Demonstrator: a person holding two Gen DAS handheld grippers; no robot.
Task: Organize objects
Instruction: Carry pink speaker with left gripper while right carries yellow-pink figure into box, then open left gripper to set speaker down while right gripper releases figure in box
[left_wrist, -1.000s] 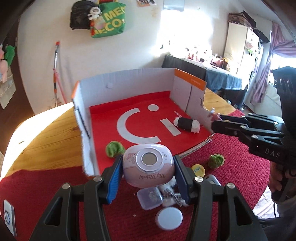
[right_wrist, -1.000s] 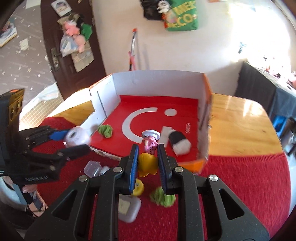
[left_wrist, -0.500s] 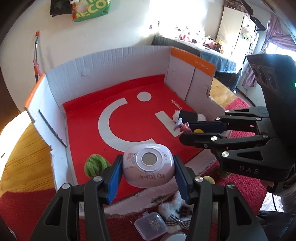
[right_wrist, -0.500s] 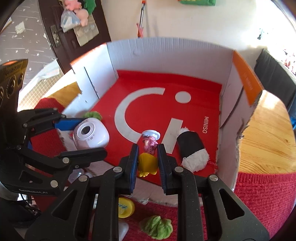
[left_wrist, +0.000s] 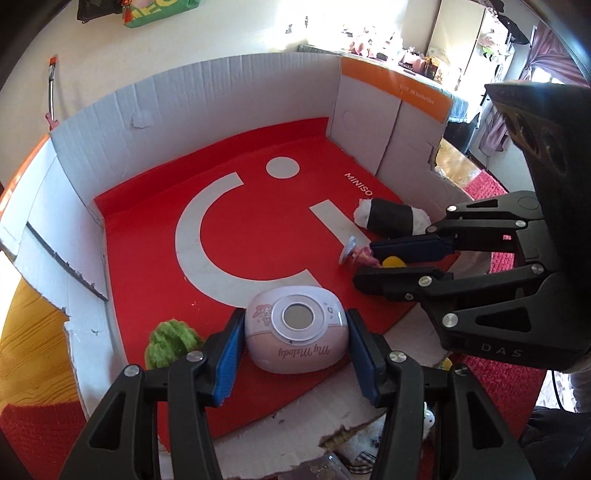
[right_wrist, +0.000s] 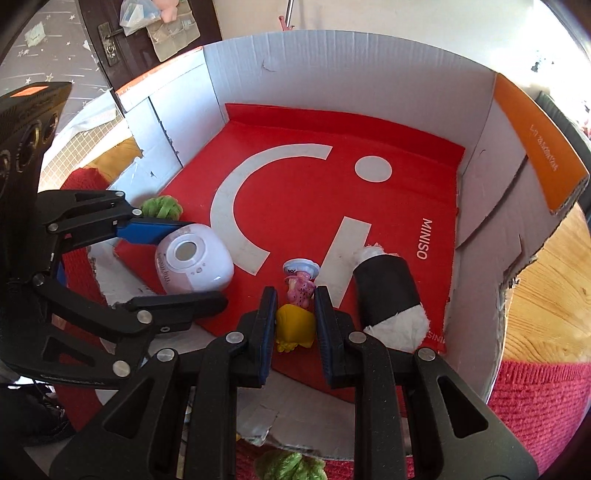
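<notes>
Gripping pink rounded speaker (left_wrist: 295, 338), grey lens centre, cursive lettering; left claw (left_wrist: 293, 352)

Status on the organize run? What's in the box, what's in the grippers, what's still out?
Done: a green plush ball and a black-and-white plush roll lie in the cardboard box.
In hand: left gripper is shut on the pink My Melody gadget; right gripper is shut on a small yellow-and-pink figurine. Both are low over the red floor, unreleased.
Left: another green plush ball outside the near wall, plus partly hidden clutter.
</notes>
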